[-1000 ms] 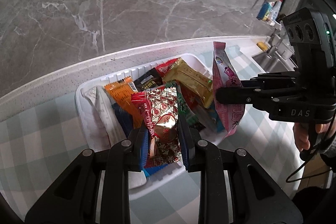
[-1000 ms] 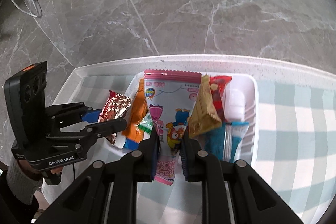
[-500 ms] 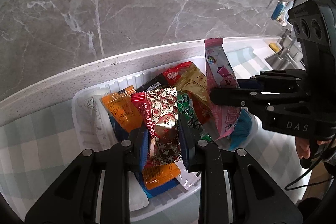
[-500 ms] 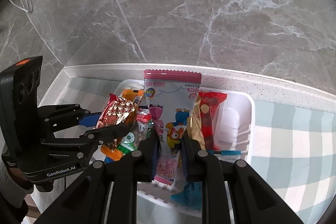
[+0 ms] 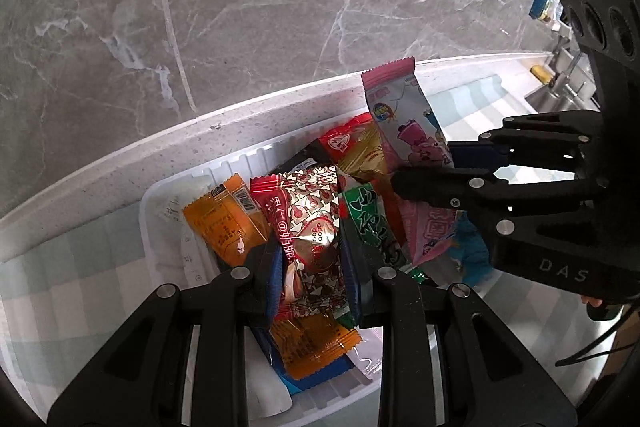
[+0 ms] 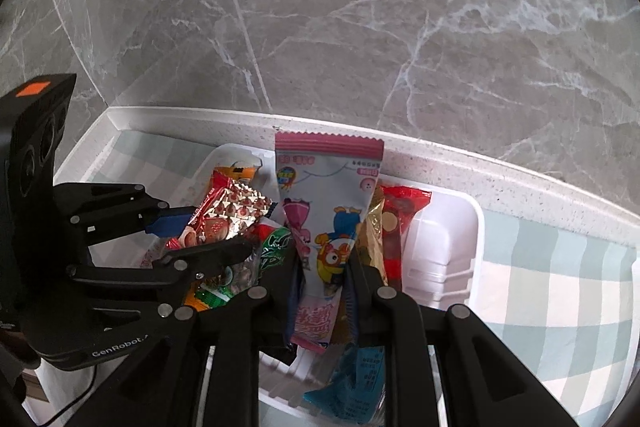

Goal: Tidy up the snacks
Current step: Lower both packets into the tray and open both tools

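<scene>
A white plastic tray [image 5: 168, 195] [image 6: 448, 251] holds several snack packets: orange [image 5: 224, 223], green [image 5: 372, 223], gold [image 5: 360, 155] and blue [image 6: 352, 379] ones. My left gripper [image 5: 312, 267] is shut on a red and silver foil packet [image 5: 308, 223], held over the tray; this packet also shows in the right wrist view [image 6: 224, 219]. My right gripper [image 6: 320, 287] is shut on a tall pink and white cartoon packet [image 6: 328, 211], held upright over the tray; the left wrist view shows it too [image 5: 404, 131].
The tray sits on a pale green checked cloth [image 6: 560, 299] on a white counter with a raised back lip [image 5: 120, 179]. A grey marble wall [image 6: 360, 27] stands right behind. A sink area with utensils [image 5: 556, 75] lies far right.
Both grippers have moved forward and lower over the tray with their packets still held. The two grippers are now closer together.
</scene>
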`<state>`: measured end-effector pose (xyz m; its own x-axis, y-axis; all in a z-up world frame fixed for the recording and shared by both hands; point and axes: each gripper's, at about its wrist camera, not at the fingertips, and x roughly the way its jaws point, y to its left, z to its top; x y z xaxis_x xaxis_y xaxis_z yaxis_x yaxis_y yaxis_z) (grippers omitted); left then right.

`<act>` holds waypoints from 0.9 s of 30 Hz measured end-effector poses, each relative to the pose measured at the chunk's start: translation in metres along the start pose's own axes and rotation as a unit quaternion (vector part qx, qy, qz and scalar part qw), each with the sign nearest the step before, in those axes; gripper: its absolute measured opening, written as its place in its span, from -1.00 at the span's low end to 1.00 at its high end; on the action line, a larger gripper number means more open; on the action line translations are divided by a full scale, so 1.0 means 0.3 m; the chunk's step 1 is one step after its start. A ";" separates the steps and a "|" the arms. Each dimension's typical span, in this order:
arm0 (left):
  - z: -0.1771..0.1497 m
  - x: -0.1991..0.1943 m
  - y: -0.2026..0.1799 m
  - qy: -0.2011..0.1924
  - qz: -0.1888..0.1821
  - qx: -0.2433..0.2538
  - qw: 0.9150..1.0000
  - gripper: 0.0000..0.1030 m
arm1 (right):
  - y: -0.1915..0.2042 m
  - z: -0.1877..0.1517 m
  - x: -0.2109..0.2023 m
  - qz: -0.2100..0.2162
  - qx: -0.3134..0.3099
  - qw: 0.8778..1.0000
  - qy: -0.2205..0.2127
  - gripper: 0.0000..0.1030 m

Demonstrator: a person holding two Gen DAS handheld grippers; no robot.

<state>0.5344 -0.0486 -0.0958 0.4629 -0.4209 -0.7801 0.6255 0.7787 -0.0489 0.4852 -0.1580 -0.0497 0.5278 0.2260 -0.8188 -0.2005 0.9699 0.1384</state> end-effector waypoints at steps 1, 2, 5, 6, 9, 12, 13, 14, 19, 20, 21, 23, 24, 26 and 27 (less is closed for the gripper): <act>0.000 0.001 -0.004 0.000 0.005 0.002 1.000 -0.53 | 0.005 0.003 0.006 -0.002 -0.003 1.000 -0.001 -0.60; 0.001 0.002 -0.007 -0.001 0.009 0.003 1.000 -0.52 | 0.007 0.002 0.006 -0.005 -0.004 1.000 -0.002 -0.59; 0.002 -0.002 -0.014 -0.005 0.019 0.007 1.000 -0.50 | 0.008 0.001 0.005 -0.008 -0.007 1.000 -0.006 -0.49; 0.001 -0.004 -0.016 -0.006 0.022 0.007 1.000 -0.50 | 0.007 0.000 0.003 -0.011 -0.009 1.000 -0.007 -0.46; 0.001 -0.015 -0.017 -0.010 0.024 0.008 1.000 -0.39 | 0.009 -0.003 -0.003 -0.017 -0.014 1.000 -0.011 -0.43; 0.001 -0.030 -0.013 -0.019 0.027 0.005 0.999 -0.05 | 0.009 -0.005 -0.010 -0.020 -0.014 1.000 -0.014 -0.36; 0.001 -0.035 -0.012 -0.021 0.026 0.003 0.999 -0.05 | 0.011 -0.004 -0.012 -0.022 -0.015 1.000 -0.015 -0.34; 0.001 -0.041 -0.011 -0.024 0.027 0.002 0.999 -0.05 | 0.011 -0.005 -0.016 -0.024 -0.015 0.999 -0.016 -0.33; 0.006 -0.064 -0.009 -0.032 0.032 -0.001 0.999 -0.04 | 0.018 0.001 -0.030 -0.028 -0.017 0.999 -0.020 -0.29; 0.006 -0.068 -0.008 -0.034 0.033 -0.002 0.999 -0.04 | 0.018 0.000 -0.035 -0.030 -0.018 0.999 -0.022 -0.28; 0.006 -0.073 -0.008 -0.035 0.033 -0.004 0.999 -0.04 | 0.019 0.001 -0.038 -0.031 -0.020 0.999 -0.024 -0.27; 0.008 -0.085 -0.007 -0.038 0.034 -0.006 0.999 -0.03 | 0.021 0.002 -0.047 -0.033 -0.022 0.999 -0.027 -0.24; 0.008 -0.091 -0.008 -0.040 0.034 -0.007 0.999 -0.03 | 0.023 0.003 -0.052 -0.035 -0.024 0.999 -0.029 -0.23; 0.006 -0.108 -0.008 -0.045 0.035 -0.009 0.998 -0.03 | 0.024 0.006 -0.063 -0.038 -0.026 0.998 -0.033 -0.20; 0.008 -0.114 -0.009 -0.047 0.036 -0.010 0.998 -0.03 | 0.025 0.006 -0.070 -0.039 -0.027 0.998 -0.035 -0.19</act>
<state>0.5185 -0.0374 -0.0676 0.5630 -0.4045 -0.7208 0.5763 0.8172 -0.0085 0.4742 -0.1553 -0.0305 0.5995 0.1572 -0.7848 -0.1998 0.9789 0.0435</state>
